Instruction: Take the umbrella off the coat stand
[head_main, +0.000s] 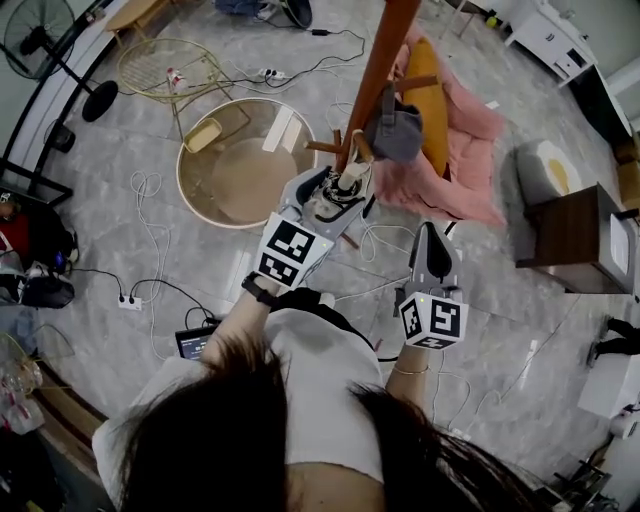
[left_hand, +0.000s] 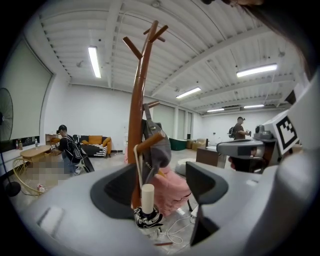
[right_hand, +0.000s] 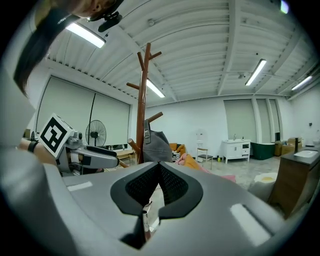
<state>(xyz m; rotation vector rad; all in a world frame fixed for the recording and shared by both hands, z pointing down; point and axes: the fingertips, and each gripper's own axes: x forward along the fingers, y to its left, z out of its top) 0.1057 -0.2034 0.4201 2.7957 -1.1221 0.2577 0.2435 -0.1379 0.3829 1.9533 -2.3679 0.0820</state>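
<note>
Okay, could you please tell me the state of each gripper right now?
Left gripper: open, umbrella handle between its jaws, not gripped.
Right gripper: shut, holding nothing.

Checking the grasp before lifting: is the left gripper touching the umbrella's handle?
Apart. In the left gripper view, the umbrella's handle stands between the open jaws of the left gripper, with a clear gap on each side.

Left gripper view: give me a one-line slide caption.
Open left gripper brackets the cream handle of the folded umbrella, hung by its loop on the wooden coat stand beside a grey bag.
</note>
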